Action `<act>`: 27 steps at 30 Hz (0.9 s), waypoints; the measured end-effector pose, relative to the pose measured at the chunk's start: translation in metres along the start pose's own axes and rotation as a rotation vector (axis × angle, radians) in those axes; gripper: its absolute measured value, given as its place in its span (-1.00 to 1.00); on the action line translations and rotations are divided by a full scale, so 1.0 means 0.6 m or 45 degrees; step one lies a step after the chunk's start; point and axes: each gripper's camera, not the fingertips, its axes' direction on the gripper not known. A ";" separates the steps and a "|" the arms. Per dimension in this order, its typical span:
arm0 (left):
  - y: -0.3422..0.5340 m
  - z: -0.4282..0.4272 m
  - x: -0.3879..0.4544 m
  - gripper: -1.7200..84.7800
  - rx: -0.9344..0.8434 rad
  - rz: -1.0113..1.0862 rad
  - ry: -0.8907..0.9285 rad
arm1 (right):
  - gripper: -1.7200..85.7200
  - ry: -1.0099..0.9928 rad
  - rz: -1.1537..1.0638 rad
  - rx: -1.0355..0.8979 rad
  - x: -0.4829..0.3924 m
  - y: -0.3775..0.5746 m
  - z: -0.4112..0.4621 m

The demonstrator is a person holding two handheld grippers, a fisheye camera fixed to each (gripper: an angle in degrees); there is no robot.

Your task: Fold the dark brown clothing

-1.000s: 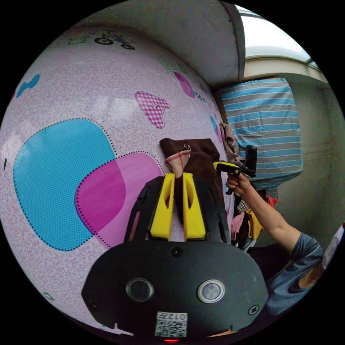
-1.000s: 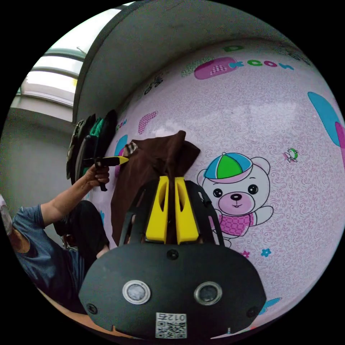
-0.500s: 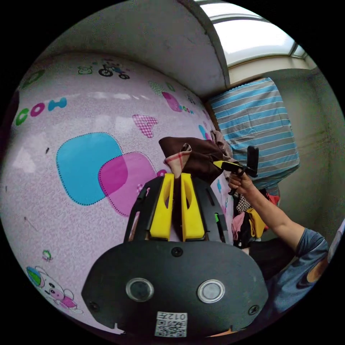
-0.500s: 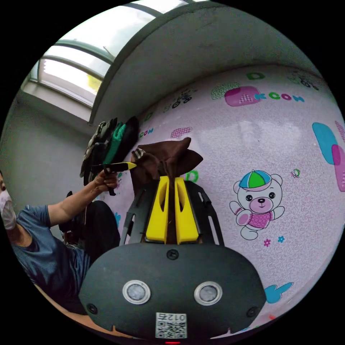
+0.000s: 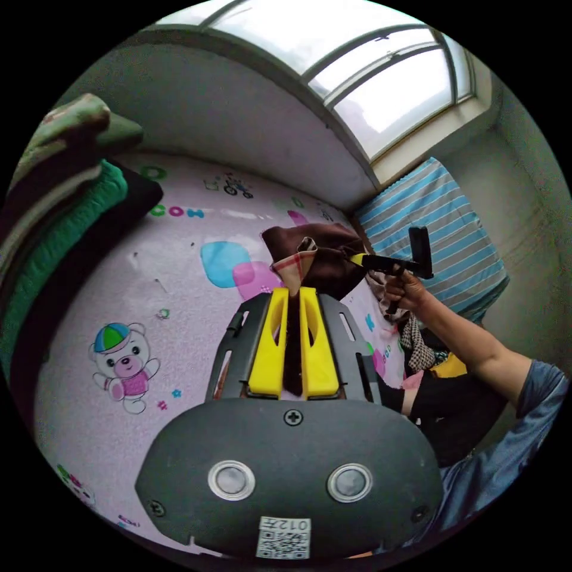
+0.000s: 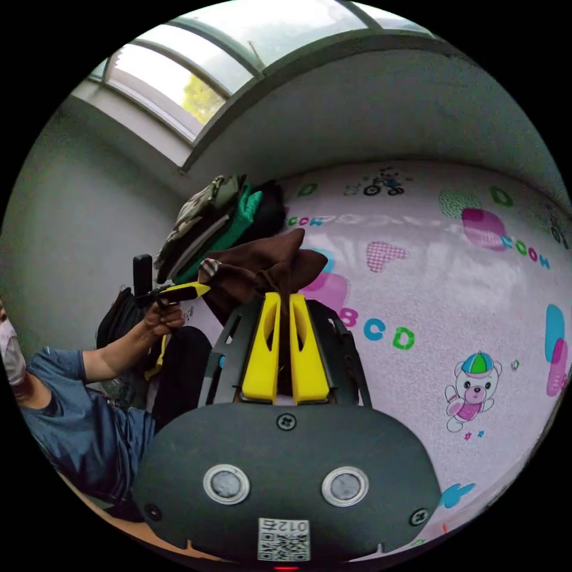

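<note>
Now both grippers tight on clothing.

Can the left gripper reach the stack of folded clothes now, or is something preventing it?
Probably not yet: the left gripper is shut on the dark brown clothing, also held by the right gripper. The stack of folded clothes lies apart, unobstructed.

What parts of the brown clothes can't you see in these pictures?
- Left gripper view: the lower part of the dark brown garment hangs behind the yellow-jawed left gripper.
- Right gripper view: the yellow-jawed right gripper and its black body cover the garment's lower part.
- Its type stays unclear; it is bunched.
</note>
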 end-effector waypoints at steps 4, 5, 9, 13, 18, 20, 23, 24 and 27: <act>0.064 -0.142 0.066 -0.84 0.150 0.023 -0.076 | -0.98 -0.013 -0.132 -0.022 -0.116 -0.025 0.035; 0.082 -0.183 0.085 -0.82 0.193 0.027 -0.099 | -0.98 -0.013 -0.151 -0.024 -0.133 -0.029 0.041; 0.147 -0.318 0.158 -0.82 0.323 0.032 -0.207 | -0.98 -0.039 -0.301 -0.035 -0.256 -0.058 0.083; 0.215 -0.438 0.229 -0.84 0.439 -0.003 -0.337 | -0.98 -0.109 -0.514 -0.070 -0.391 -0.101 0.138; 0.321 -0.614 0.348 -0.86 0.645 -0.068 -0.543 | -0.98 -0.247 -0.784 -0.098 -0.599 -0.163 0.209; 0.378 -0.703 0.411 -0.88 0.723 -0.115 -0.660 | -0.98 -0.292 -0.883 -0.109 -0.681 -0.173 0.242; 0.445 -0.808 0.495 -0.89 0.781 -0.169 -0.817 | -0.98 -0.403 -1.038 -0.113 -0.814 -0.176 0.296; 0.459 -0.827 0.513 -0.89 0.792 -0.179 -0.852 | -0.98 -0.454 -1.082 -0.109 -0.863 -0.174 0.316; 0.538 -0.933 0.613 -0.89 0.845 -0.239 -1.030 | -0.98 -0.593 -1.163 -0.104 -0.981 -0.163 0.370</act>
